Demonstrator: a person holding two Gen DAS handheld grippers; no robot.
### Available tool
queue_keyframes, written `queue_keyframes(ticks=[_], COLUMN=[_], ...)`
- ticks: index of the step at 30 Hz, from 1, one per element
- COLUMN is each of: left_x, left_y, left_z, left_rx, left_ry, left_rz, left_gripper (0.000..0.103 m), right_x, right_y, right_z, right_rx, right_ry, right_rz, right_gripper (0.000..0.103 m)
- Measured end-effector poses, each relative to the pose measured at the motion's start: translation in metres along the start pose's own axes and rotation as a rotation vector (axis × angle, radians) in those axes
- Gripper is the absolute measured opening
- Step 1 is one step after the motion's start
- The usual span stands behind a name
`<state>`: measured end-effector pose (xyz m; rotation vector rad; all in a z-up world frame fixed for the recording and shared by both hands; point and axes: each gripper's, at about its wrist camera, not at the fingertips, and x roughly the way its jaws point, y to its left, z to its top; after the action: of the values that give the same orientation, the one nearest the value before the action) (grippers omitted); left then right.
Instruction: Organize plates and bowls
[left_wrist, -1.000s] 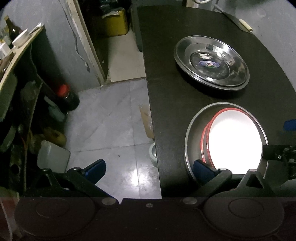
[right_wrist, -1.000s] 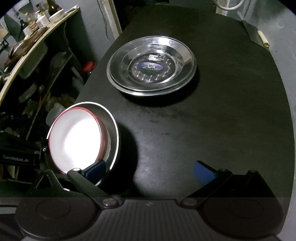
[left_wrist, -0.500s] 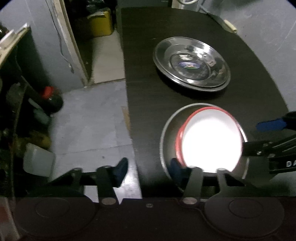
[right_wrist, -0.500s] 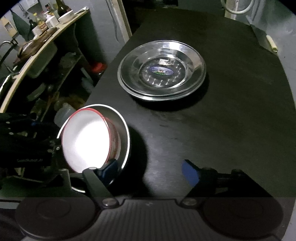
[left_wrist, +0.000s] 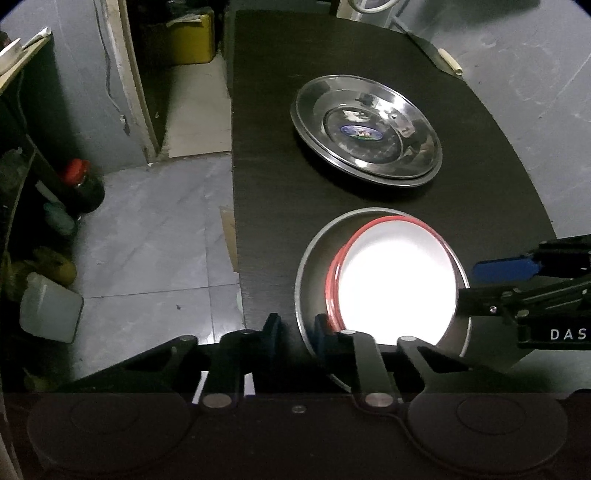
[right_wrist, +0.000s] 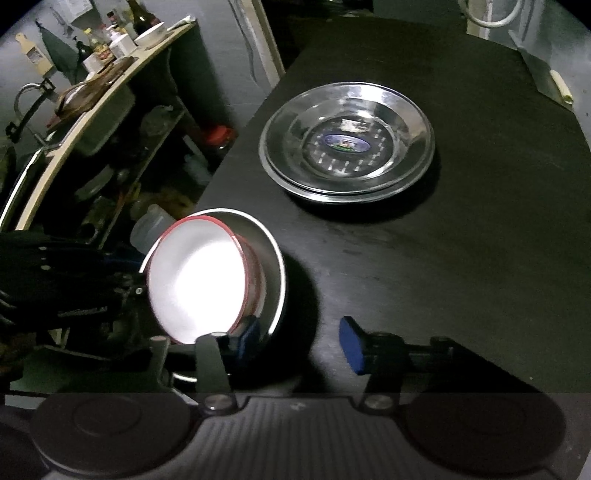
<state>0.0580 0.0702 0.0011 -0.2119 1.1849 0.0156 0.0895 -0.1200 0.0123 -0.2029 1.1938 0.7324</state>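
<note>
Plates (left_wrist: 365, 133) already stacked mid-table (left_wrist: 266, 206). Red-rimmed white bowl (left_wrist: 395, 280) nested in steel bowl (left_wrist: 314, 273) at near edge. Left tongs (left_wrist: 295, 332) just closed, clamped on steel rim; right tongs (right_wrist: 299, 339) closing astride far rim, not yet pinching. Bowls' placing left.

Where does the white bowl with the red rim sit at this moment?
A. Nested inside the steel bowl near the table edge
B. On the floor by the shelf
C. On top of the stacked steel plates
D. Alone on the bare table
A: the red-rimmed white bowl sits inside the larger steel bowl, apart from the stacked steel plates farther back on the black table.
</note>
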Motion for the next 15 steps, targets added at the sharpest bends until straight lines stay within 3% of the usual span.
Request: queue_keyframes(ticks=[4,10,15], left_x=[-0.0005,-0.0007,-0.0006], left_y=[0.0001,0.0011,0.0006], left_z=[-0.0009,-0.0015,-0.0014], left_rx=[-0.012,-0.027,-0.025], left_ry=[-0.007,-0.017,-0.018], left_rz=[-0.013,-0.018,-0.016], left_gripper=[0.012,0.011,0.011], right_x=[-0.0012,-0.0005,0.0008], right_y=[0.0009,0.0002,-0.0012], right_z=[-0.0014,-0.0018,-0.0004], right_rx=[-0.002,0.01,0.024], right_ry=[-0.008,-0.011,-0.007], right_rz=[0.03,0.089,0.102], right_gripper=[0.036,0.017,0.016])
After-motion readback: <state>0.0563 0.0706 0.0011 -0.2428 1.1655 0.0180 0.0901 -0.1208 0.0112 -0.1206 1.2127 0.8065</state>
